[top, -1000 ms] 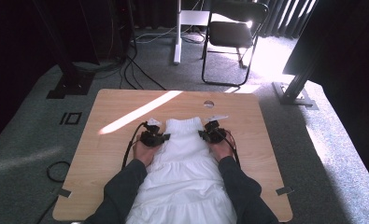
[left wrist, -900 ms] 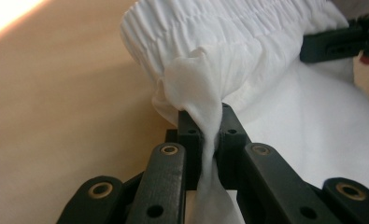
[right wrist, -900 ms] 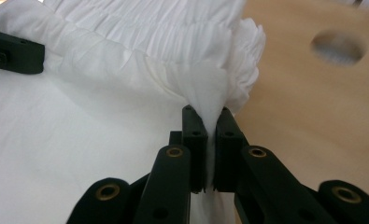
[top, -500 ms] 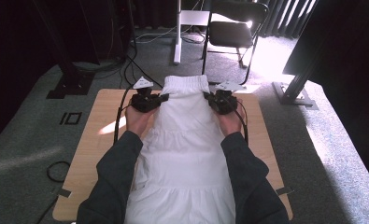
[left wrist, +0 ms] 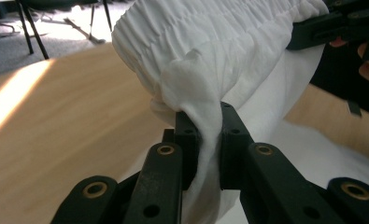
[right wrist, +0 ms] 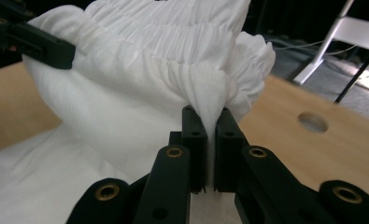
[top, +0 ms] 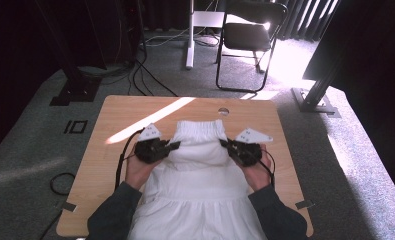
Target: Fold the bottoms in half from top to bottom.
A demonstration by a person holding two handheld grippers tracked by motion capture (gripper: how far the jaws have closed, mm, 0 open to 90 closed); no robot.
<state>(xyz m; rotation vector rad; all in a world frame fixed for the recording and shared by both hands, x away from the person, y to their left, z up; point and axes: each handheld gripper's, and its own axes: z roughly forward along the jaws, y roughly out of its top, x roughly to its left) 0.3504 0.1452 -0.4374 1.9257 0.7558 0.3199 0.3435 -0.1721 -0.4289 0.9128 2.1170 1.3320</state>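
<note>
Since a moment ago we've pulled the white garment (top: 199, 150) back toward us over the table (top: 110, 145), left gripper (left wrist: 205, 135) and right gripper (right wrist: 209, 140) both clamped on its gathered waistband, left jaws just easing slightly.

From the high view I can't see the hem of the white dress (top: 197, 200): it runs off the bottom edge, and so do the sleeves (top: 110, 220) at the elbows. The wooden table (top: 135, 112) is covered under the cloth along its middle. In the left gripper view the fold pinched between the jaws of the left gripper (left wrist: 210, 140) hides their inner pads. The right gripper (right wrist: 209, 140) is the same in its own view. The folding chair (top: 250, 37) loses its back at the top edge.
</note>
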